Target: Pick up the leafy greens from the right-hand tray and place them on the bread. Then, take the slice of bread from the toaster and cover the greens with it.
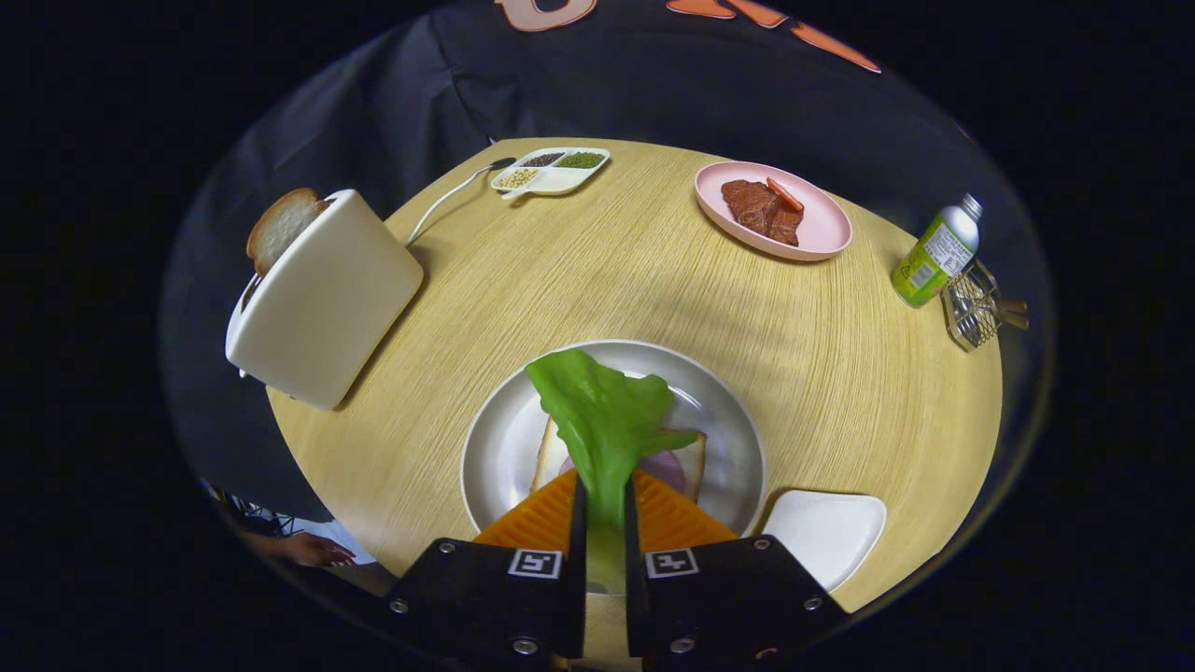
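Green and floppy, the leafy greens (pixel 605 420) hang from my gripper (pixel 605 523). My two fingers press together on the stalk, one on each side. The leaf sticks out ahead of them, over the bread (pixel 689 459) on the white plate (pixel 495 439) near me. I think the leaf is very light, soft and easy to tear, so the stalk is the best place to hold. Far to the left, another bread slice (pixel 280 227) pokes out of the toaster (pixel 327 299).
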A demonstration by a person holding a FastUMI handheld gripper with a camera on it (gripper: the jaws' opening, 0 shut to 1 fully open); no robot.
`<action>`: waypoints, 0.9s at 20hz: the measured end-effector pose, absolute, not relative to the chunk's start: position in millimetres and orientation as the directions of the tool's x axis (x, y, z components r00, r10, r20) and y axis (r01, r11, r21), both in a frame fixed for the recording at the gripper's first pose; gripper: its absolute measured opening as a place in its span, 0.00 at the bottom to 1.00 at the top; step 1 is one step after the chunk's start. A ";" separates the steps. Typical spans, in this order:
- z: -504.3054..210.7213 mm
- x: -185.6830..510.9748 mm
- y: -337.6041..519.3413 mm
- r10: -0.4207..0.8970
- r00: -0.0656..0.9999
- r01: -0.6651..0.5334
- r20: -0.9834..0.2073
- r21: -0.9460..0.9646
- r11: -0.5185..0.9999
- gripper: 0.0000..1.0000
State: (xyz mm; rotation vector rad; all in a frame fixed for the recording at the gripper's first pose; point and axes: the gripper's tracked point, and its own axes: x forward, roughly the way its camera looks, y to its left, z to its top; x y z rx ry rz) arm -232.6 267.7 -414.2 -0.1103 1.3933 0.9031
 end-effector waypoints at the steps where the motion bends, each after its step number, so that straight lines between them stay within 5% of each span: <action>1: -414.5 -231.9 266.9 0.478 -0.084 -0.608 -0.874 0.425 0.670 0.22; 13: -410.8 -230.3 264.7 0.475 -0.032 -0.639 -0.880 0.383 0.667 0.74; 18: -408.5 -240.5 275.8 0.479 -0.041 -0.658 -0.877 0.385 0.647 0.76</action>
